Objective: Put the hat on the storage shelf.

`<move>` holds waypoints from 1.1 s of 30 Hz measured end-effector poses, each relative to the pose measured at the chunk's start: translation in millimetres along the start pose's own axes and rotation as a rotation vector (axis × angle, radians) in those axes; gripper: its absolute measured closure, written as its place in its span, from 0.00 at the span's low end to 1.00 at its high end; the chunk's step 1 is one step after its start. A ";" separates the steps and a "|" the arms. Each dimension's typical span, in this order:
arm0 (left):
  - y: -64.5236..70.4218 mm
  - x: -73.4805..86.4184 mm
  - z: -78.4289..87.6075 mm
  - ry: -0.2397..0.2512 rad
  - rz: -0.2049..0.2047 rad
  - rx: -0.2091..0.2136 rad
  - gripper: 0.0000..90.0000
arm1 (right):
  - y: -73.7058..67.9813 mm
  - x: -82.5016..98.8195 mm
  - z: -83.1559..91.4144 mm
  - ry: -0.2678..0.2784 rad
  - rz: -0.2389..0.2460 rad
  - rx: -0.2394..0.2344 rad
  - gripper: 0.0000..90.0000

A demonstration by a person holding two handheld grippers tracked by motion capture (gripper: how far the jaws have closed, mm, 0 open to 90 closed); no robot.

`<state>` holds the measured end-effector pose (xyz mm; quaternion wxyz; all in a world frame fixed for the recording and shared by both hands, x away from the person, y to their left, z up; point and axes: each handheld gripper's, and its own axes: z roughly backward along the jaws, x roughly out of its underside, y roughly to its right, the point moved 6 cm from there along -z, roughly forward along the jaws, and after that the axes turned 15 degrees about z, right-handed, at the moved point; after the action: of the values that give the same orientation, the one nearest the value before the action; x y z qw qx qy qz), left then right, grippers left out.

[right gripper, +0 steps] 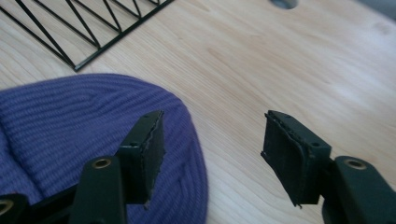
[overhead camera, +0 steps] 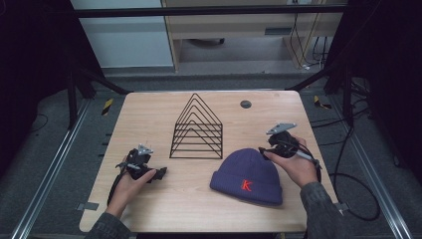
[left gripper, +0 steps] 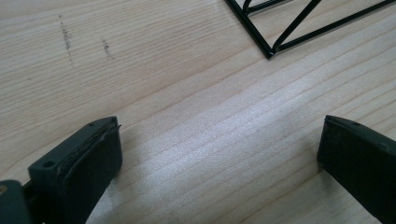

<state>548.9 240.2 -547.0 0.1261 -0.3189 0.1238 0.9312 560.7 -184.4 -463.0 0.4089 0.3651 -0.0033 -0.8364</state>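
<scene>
A purple knit beanie (overhead camera: 247, 177) with a red letter K lies flat on the wooden table (overhead camera: 149, 114), front right. A black wire rack (overhead camera: 198, 129) of triangular frames stands at the table's middle. My right gripper (overhead camera: 263, 151) hovers over the beanie's upper right edge. In the right gripper view its jaws (right gripper: 212, 135) stand apart with bare wood between them; the left jaw overlaps the beanie (right gripper: 70, 126). My left gripper (overhead camera: 159, 174) rests low at front left, pointing right. Its jaws (left gripper: 219, 135) are wide open over bare wood, the rack's corner (left gripper: 271, 51) beyond them.
A round grey grommet (overhead camera: 246, 104) sits in the tabletop behind the rack, also at the top of the right gripper view as a grommet (right gripper: 284, 3). Black frame bars and cables surround the table. Bare wood lies between the left gripper and the beanie.
</scene>
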 end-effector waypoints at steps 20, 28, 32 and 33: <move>5.1 -0.5 -1.5 -0.001 -0.015 0.007 0.00 | -8.8 -4.2 -63.6 -0.127 -0.129 -0.157 0.48; 5.4 -0.6 -1.6 -0.001 -0.017 0.009 0.00 | -19.7 0.9 -77.0 -0.151 -0.158 -0.210 0.56; 5.6 -0.7 -1.7 -0.002 -0.016 0.009 0.00 | -21.7 0.5 -76.7 -0.161 -0.142 -0.217 0.64; 5.6 -0.7 -1.7 -0.001 -0.016 0.009 0.00 | -21.6 0.4 -76.5 -0.163 -0.137 -0.218 0.67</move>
<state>548.7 234.3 -547.1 0.1353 -0.3186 0.1255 0.9297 592.7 -147.9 -525.9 0.3867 0.2489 0.0791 -0.8845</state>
